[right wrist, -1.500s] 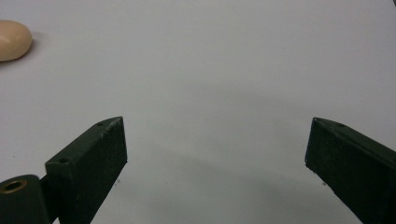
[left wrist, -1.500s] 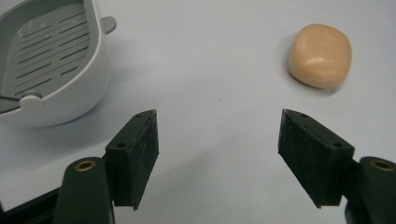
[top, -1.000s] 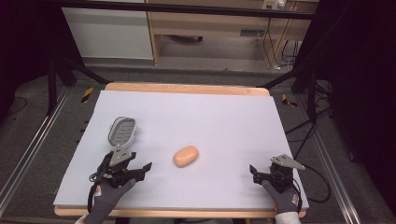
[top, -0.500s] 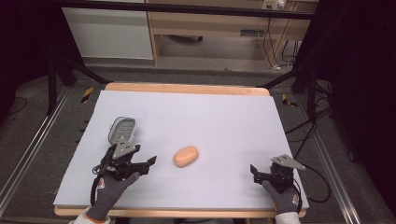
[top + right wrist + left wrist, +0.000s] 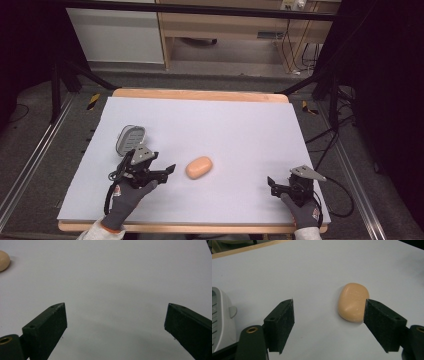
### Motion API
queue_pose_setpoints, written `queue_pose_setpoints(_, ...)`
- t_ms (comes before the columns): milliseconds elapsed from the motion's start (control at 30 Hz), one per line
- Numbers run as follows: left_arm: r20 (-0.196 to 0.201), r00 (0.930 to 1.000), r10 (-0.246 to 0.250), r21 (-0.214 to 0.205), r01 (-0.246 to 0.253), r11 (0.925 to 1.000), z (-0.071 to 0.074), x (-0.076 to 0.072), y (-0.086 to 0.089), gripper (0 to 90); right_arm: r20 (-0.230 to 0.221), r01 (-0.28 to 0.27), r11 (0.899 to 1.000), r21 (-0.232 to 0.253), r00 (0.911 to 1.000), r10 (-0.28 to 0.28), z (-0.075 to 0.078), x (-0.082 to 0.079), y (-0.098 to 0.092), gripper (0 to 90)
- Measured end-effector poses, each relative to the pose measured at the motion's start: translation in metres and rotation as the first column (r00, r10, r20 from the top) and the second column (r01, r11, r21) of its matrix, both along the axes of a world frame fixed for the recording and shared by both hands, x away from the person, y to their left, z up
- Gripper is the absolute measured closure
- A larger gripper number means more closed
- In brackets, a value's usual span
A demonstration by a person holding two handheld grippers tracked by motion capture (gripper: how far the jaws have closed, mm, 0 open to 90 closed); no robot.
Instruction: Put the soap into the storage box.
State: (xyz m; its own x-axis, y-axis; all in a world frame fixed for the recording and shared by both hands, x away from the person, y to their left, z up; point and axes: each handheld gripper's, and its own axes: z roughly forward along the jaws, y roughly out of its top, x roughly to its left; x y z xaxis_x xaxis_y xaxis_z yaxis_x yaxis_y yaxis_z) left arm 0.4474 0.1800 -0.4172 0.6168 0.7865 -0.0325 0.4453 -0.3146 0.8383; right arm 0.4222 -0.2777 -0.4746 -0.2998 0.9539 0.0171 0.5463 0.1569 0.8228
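White-covered table [image 5: 240, 130] under dim surroundings, grey soap dish [image 5: 130, 138] toward the left edge, peach soap bar [image 5: 199, 167] lying near the middle. Left gripper [image 5: 328, 315] gaping wide and empty just short of the bar, one jaw already beside it; right gripper [image 5: 272, 184] equally wide and empty, well apart. Likely trouble: off-centre closing, nudging or squirting the slick rounded bar sideways rather than pinching it.

Gripper [image 5: 329, 325] spread wide, orange soap [image 5: 352, 301] by one jaw, grey dish [image 5: 220, 320] at edge

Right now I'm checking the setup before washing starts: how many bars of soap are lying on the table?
1. A single peach-orange oval soap bar lies near the middle of the white table, just ahead of the open left tongs. Nothing visible could hide another.
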Motion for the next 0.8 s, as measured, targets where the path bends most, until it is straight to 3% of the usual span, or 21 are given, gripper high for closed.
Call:
queue_pose_setpoints(333,-0.01,0.999,-0.044,0.036,0.044,0.9984,-0.002,0.006,-0.018,23.0,0.001,0.001,1.0,0.002,1.0,-0.001,0.0,0.0,0.0,4.7)
queue_pose_setpoints(800,-0.046,0.9955,-0.083,0.052,0.085,0.995,-0.008,0.018,-0.044,22.3,-0.013,-0.01,1.0,0.005,0.9999,0.01,-0.001,0.001,0.001,4.9)
